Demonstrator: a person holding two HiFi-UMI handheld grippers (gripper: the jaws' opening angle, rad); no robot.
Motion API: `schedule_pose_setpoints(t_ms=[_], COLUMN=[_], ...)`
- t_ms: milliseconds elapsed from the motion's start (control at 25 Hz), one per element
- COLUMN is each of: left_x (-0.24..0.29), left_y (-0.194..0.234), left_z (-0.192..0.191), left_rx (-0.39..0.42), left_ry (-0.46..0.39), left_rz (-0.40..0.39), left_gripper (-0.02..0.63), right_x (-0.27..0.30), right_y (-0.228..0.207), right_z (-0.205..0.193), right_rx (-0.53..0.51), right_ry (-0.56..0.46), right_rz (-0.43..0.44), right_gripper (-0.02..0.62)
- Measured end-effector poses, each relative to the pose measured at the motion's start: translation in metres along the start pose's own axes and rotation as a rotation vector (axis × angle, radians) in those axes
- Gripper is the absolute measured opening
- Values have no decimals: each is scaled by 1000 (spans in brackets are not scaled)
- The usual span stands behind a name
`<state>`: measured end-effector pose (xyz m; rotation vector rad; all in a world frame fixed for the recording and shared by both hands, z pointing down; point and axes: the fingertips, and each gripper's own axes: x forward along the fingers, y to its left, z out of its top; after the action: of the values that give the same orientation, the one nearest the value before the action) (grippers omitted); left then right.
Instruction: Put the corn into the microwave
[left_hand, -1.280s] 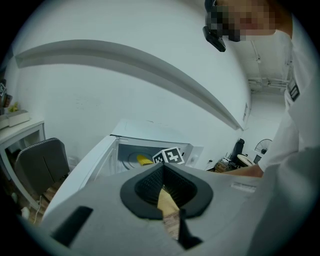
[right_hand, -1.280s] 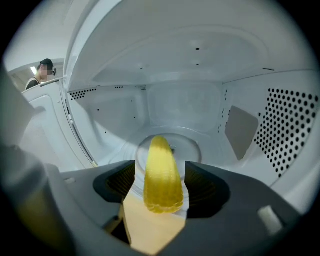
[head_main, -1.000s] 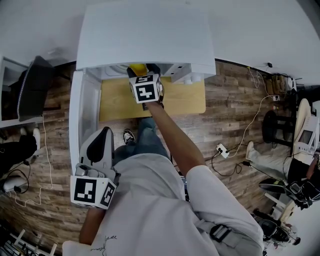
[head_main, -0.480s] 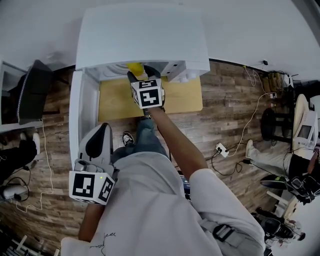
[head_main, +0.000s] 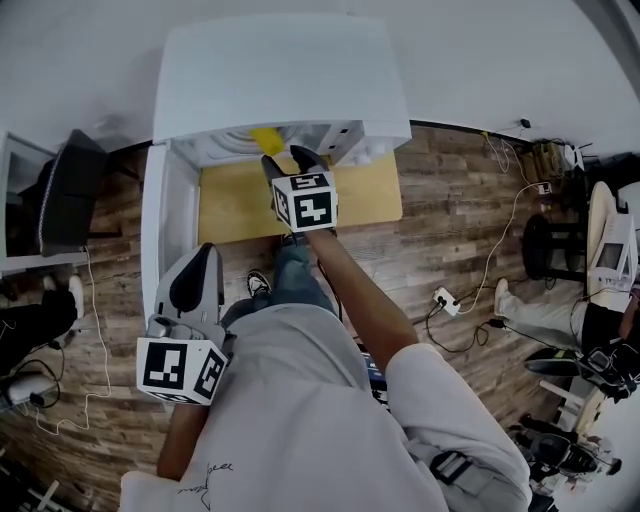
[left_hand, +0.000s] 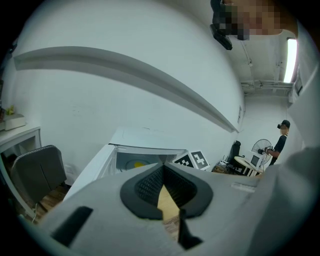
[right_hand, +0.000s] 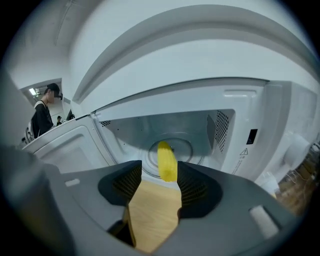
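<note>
While corn (right_hand: 167, 160) lies inside microwave (right_hand: 240, 135) just beyond tips, right gripper (right_hand: 156, 175) jaws apart, closing lately, seemingly nothing between.

Wooden tabletop (head_main: 365, 195), plank floor (head_main: 455, 240), dark chair (head_main: 68, 185), perhaps a power strip (head_main: 444, 299)

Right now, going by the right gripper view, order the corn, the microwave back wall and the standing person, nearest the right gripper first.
1. corn, just ahead of the open jaws, centre
2. microwave back wall, behind the corn
3. standing person, far left, beyond the door
</note>
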<state>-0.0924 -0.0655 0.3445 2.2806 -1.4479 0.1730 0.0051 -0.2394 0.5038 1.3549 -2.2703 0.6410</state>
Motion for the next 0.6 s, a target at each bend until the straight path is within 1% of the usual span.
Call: schedule_pose_setpoints(t_ms=[280, 600], left_x=[-4, -10], left_y=[1, 2], left_z=[4, -1], left_rx=[4, 1], left_ry=[-20, -23], left_rz=[2, 2], left_gripper=[-12, -12], right_x=[-20, -49], right_y=[6, 6], right_z=[5, 5], right_rx=[22, 23], right_ry=[-13, -15], right_rz=[31, 46], right_gripper=[219, 167])
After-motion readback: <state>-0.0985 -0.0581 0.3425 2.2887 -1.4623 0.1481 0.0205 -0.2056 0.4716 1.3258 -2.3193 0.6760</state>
